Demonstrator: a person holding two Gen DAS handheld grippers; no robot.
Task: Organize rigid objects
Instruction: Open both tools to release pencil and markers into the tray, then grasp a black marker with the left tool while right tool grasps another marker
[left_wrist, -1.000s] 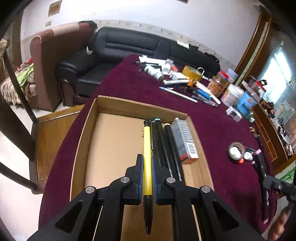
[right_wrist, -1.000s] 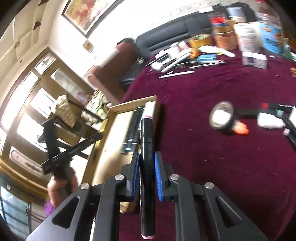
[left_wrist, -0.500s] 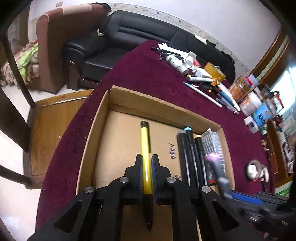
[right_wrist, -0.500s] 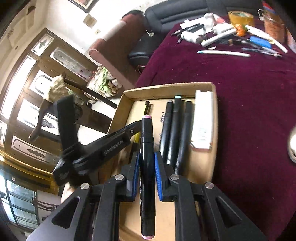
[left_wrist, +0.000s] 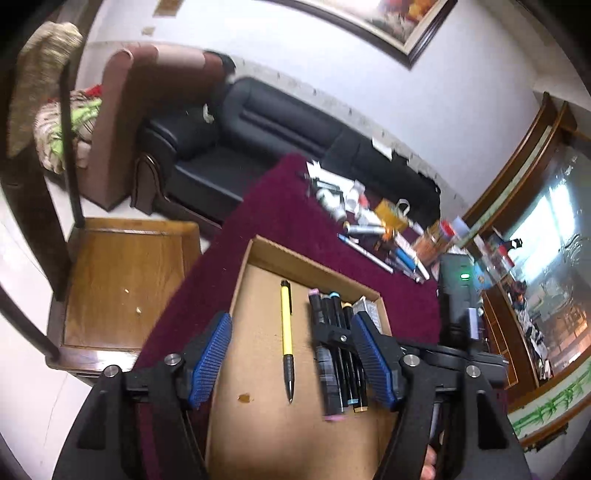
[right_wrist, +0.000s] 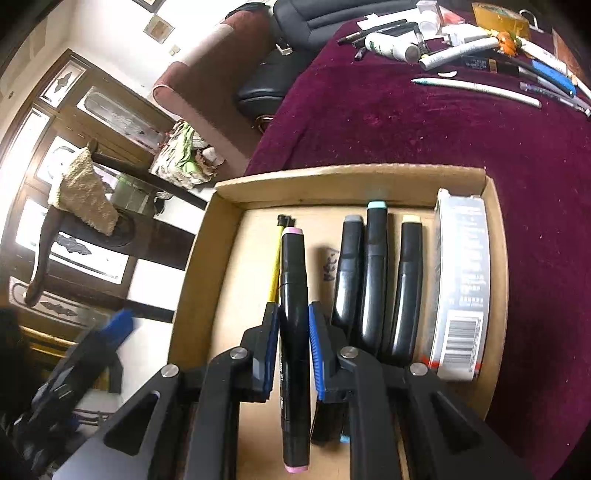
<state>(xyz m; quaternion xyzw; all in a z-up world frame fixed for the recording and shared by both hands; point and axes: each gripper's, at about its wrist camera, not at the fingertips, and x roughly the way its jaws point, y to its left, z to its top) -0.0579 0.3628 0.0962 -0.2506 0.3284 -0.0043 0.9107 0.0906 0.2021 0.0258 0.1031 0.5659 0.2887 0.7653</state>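
An open cardboard box (left_wrist: 314, 266) (right_wrist: 332, 181) sits on the maroon tablecloth. On its floor lies a yellow pen (left_wrist: 286, 332) (right_wrist: 274, 273), free of my left gripper (left_wrist: 290, 325), whose jaws are opening wide above it. My right gripper (right_wrist: 293, 314) has a black marker with pink ends (right_wrist: 293, 280) (left_wrist: 325, 365) between its pads, low over the box; its jaws are just starting to open. Three black markers (right_wrist: 373, 280) and a grey barcoded carton (right_wrist: 461, 280) lie to the marker's right.
Pens, tubes and a tape roll (right_wrist: 480, 55) (left_wrist: 369, 221) are strewn on the far side of the tablecloth (right_wrist: 406, 129). A wooden chair seat (left_wrist: 122, 280) stands left of the table, with a black sofa (left_wrist: 258, 129) behind.
My left gripper opened, let the yellow pen drop onto the box floor, and drew back. My right gripper carried the pink-ended marker down into the box beside the other markers.
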